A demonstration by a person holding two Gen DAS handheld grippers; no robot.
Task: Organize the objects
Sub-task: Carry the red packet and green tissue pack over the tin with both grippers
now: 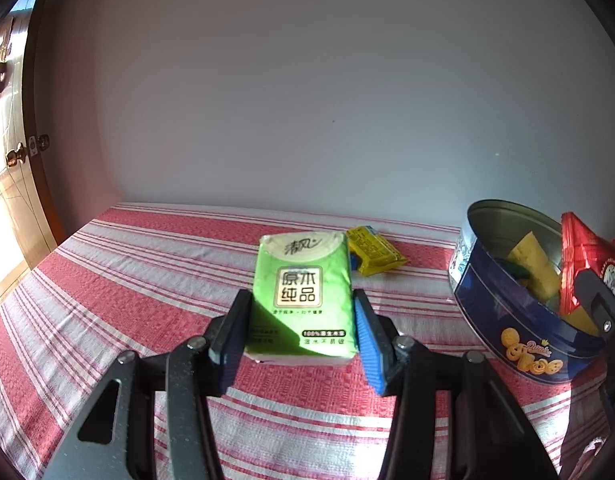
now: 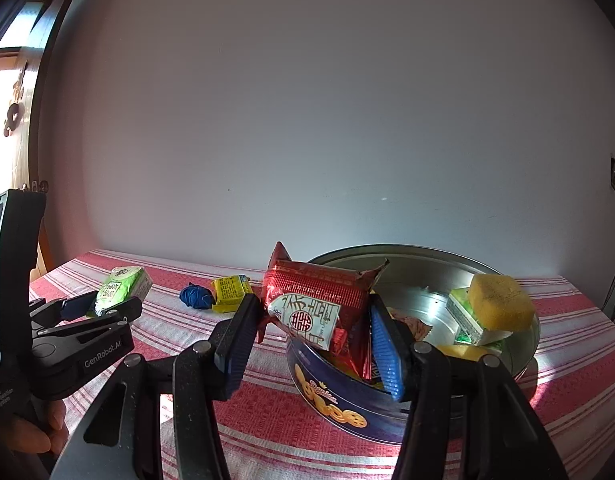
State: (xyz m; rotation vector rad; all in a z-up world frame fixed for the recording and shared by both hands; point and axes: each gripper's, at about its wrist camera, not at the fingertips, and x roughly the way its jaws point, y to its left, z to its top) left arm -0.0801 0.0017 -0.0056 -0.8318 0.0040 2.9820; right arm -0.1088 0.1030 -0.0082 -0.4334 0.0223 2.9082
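Note:
My left gripper (image 1: 301, 312) is shut on a green tissue pack (image 1: 301, 292), which sits on the striped tablecloth; the pack also shows in the right wrist view (image 2: 121, 290), with the left gripper (image 2: 101, 306) around it. My right gripper (image 2: 313, 332) is shut on a red snack packet (image 2: 319, 300) and holds it over the near rim of the round blue cookie tin (image 2: 331, 396). The tin (image 1: 507, 312) and red packet (image 1: 587, 256) stand at the right in the left wrist view.
A yellow packet (image 2: 229, 292) and a blue ball of cloth (image 2: 195, 296) lie on the cloth behind the tissue pack. The tin holds a yellow sponge (image 2: 499, 300), a green-white pack (image 2: 463, 312) and other packets. A wall stands behind the table; a door is on the left.

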